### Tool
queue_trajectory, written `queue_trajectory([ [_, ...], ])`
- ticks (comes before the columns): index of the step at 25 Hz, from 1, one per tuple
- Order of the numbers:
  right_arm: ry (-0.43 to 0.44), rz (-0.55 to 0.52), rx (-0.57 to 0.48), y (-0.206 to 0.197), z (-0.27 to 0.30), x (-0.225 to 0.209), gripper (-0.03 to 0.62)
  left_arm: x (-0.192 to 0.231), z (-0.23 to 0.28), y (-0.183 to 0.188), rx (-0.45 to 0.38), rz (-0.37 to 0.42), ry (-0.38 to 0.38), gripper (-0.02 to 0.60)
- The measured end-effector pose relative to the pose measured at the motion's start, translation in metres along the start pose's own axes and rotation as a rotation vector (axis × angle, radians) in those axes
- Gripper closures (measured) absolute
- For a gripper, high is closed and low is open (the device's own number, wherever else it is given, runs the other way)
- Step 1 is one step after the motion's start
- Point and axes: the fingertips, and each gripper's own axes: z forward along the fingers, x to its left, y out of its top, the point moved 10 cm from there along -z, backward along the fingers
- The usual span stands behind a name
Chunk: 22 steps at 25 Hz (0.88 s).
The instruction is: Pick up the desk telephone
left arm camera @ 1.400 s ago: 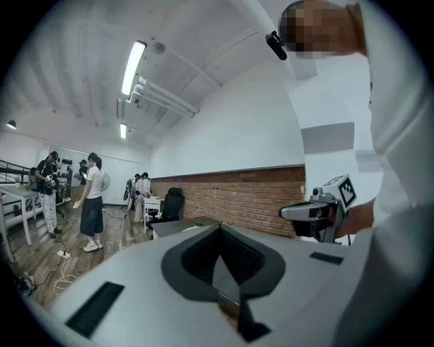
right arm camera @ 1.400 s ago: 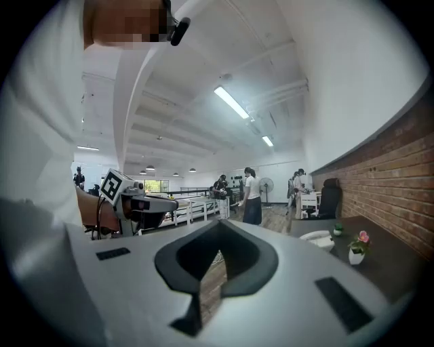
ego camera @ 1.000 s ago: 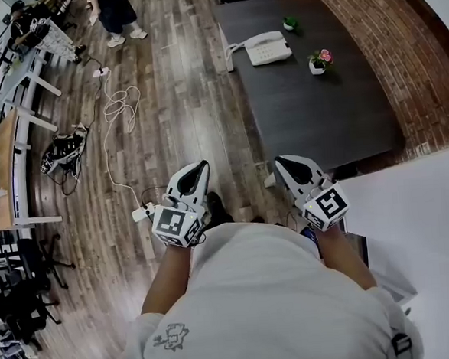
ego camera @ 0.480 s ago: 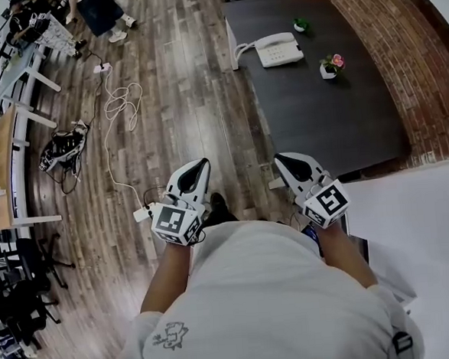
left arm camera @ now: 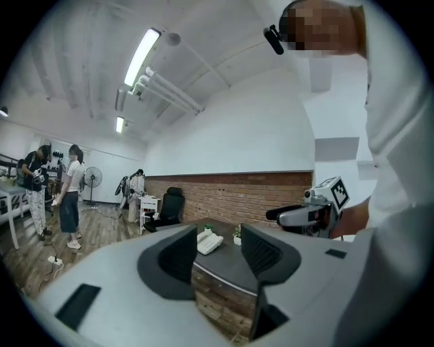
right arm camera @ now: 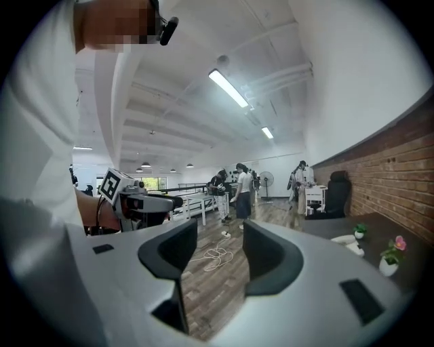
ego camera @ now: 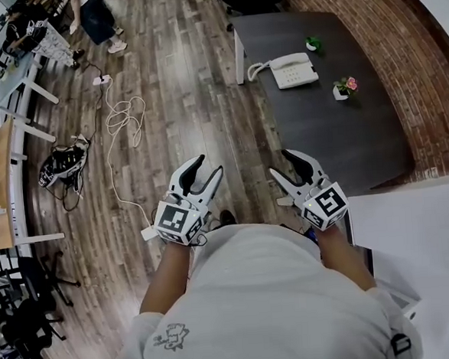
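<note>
The white desk telephone (ego camera: 293,69) lies at the far left end of a dark table (ego camera: 336,136), its coiled cord hanging over the edge. Both grippers are held in the air in front of the person, well short of the table. My left gripper (ego camera: 207,171) is open, its jaws having just been opening, with nothing between them. My right gripper (ego camera: 281,165) is open too, just opened wide and empty. In the left gripper view the telephone (left arm camera: 209,241) shows far off between the jaws (left arm camera: 217,254). The right gripper view has it (right arm camera: 347,239) at the right, outside the jaws (right arm camera: 220,252).
A small green plant (ego camera: 312,44) and a pink flower pot (ego camera: 344,88) stand on the table by the telephone. A brick wall (ego camera: 400,63) runs behind it. A white cable (ego camera: 120,113) and a bag (ego camera: 62,159) lie on the wooden floor; a person (ego camera: 94,15) stands at the far left.
Both grippers went from shut to open. The table and telephone have drifted lower and rightward in the head view as the person walked toward them.
</note>
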Motion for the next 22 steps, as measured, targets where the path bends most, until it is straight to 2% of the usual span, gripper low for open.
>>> queue_trajectory([
  [4, -0.026, 0.015, 0.007, -0.001, 0.04, 0.004, 0.359, 0.035, 0.003, 0.004, 0.004, 0.013, -0.029, 0.347],
  [10, -0.01, -0.002, 0.013, 0.004, 0.089, 0.021, 0.359, 0.069, -0.007, -0.001, 0.0, -0.003, -0.056, 0.337],
  [22, 0.055, 0.031, 0.031, -0.005, 0.154, 0.014, 0.359, 0.116, -0.007, -0.005, 0.009, -0.029, -0.011, 0.333],
])
